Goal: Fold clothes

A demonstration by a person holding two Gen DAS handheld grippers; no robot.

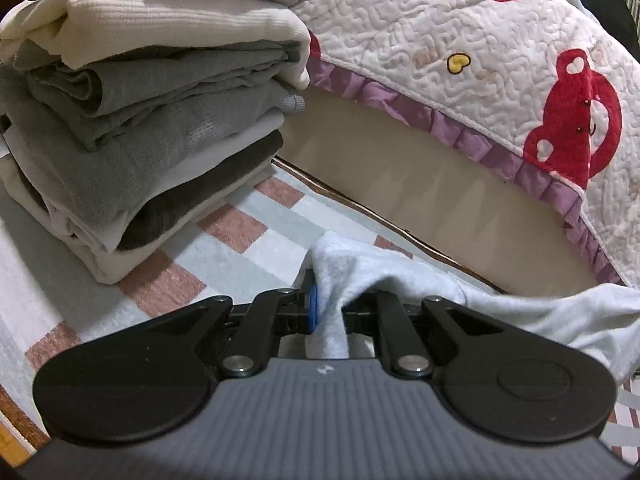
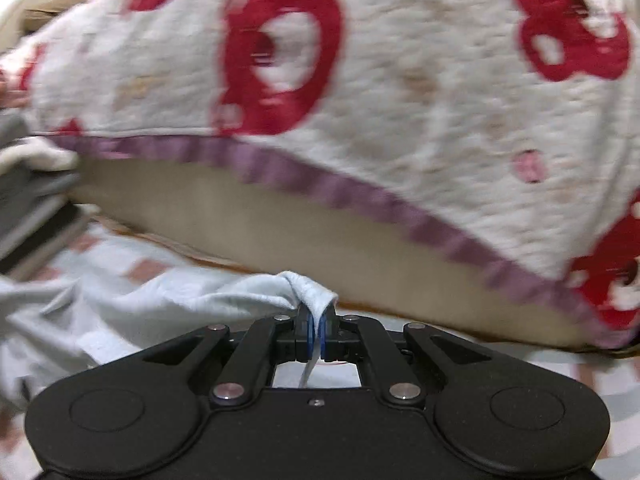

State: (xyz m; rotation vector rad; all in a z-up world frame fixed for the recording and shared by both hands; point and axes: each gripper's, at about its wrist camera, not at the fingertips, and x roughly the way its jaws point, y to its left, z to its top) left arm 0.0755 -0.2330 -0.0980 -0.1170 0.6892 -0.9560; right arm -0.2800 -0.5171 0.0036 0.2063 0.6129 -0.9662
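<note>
In the left wrist view the left gripper is clenched on a bunched fold of a pale garment, its jaws drawn in until only the cloth's thickness parts them; the fabric rises in a peak just ahead of the fingers and trails off to the right of the gripper, slack, which suggests the other end is carried elsewhere and the cloth is held between two grips so an edge can be stretched or carried over; ahead and to the left of the gripper stands a stack of folded clothes, grey, cream and brown, squared up on a checked rug, a likely place for finished pieces to be kept out of the working space; ahead and to the right a quilt hangs over a bed edge. In the right wrist view, which is blurred, the right gripper is pinched nearly closed on a thin edge or corner of the same garment, a little tuft poking up past the pads and a strip hanging below them; the cloth spreads to the left of the gripper, crumpled over the rug; the quilt fills the space ahead; whether this grip opens a fold or finishes one, the frames do not settle.
</note>
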